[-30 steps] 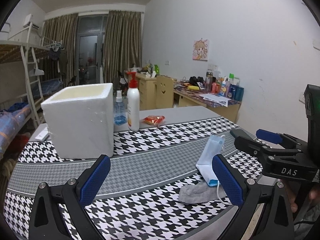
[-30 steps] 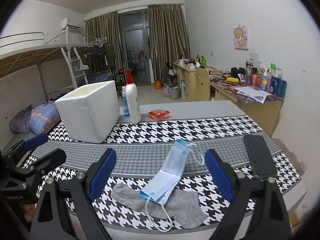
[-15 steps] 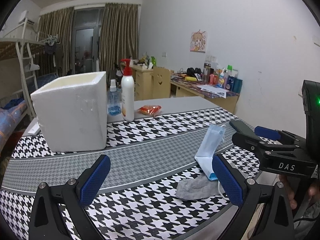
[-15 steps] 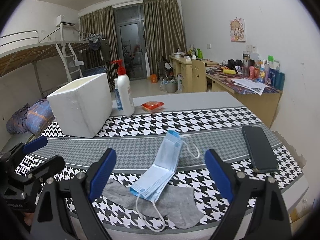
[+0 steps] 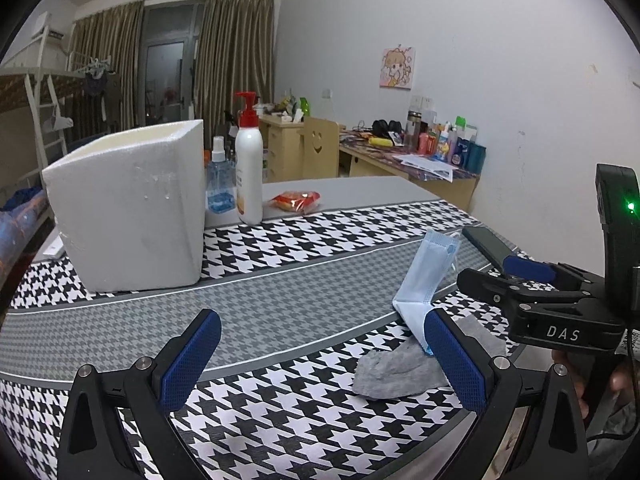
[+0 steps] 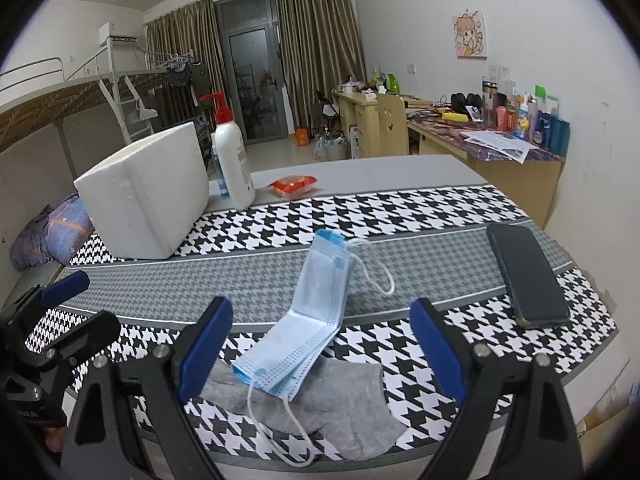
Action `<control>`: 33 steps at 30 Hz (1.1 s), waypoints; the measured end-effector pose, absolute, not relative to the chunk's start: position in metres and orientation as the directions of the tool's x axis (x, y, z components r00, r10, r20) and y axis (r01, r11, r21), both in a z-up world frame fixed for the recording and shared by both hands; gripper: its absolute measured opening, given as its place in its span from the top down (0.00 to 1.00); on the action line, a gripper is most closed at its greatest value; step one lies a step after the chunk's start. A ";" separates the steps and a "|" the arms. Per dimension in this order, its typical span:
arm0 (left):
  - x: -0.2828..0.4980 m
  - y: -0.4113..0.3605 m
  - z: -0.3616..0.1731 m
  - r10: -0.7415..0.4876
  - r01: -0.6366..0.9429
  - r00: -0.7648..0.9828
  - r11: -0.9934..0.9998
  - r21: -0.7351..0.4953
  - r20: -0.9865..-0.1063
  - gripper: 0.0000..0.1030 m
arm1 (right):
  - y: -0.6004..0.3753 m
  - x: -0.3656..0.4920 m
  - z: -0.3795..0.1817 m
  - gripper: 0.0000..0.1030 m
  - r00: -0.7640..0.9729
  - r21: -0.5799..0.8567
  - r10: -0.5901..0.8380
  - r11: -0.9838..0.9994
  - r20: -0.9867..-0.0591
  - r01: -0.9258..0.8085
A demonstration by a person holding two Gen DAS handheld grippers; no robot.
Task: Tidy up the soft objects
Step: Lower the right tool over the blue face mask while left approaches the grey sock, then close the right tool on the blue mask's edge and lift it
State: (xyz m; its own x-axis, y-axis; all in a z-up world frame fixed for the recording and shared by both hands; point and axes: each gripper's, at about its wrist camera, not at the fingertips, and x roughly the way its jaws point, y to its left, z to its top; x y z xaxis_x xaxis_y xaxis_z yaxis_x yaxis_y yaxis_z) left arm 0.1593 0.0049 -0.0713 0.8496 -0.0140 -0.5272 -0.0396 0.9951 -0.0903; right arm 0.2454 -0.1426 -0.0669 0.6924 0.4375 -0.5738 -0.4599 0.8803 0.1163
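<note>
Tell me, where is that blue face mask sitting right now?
The blue face mask lies folded near the table's front edge, its lower end resting on a grey sock. In the right wrist view it is centered between the open right gripper's fingers, left of a black phone.

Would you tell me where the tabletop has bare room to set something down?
Free: the grey band between the foam box and the face mask, and the checkered strip between snack packet and phone. Crowded: near edge, where the mask overlaps the grey sock.
</note>
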 end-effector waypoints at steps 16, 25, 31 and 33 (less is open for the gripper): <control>0.179 0.000 -0.088 -0.058 0.002 0.803 0.996 -0.094 -0.593 0.01 | -0.131 0.270 -0.081 0.10 0.655 0.118 0.444 0.870 -0.612 -0.480; 0.185 -0.005 -0.095 -0.079 0.025 0.776 0.995 -0.094 -0.625 0.01 | -0.125 0.285 -0.086 0.10 0.632 0.127 0.459 0.858 -0.624 -0.497; 0.190 -0.007 -0.099 -0.092 0.034 0.761 0.994 -0.103 -0.642 0.01 | -0.119 0.292 -0.093 0.17 0.609 0.127 0.457 0.854 -0.648 -0.505; 0.191 -0.008 -0.100 -0.093 0.035 0.757 0.994 -0.102 -0.647 0.01 | -0.119 0.295 -0.095 0.21 0.596 0.135 0.461 0.850 -0.657 -0.509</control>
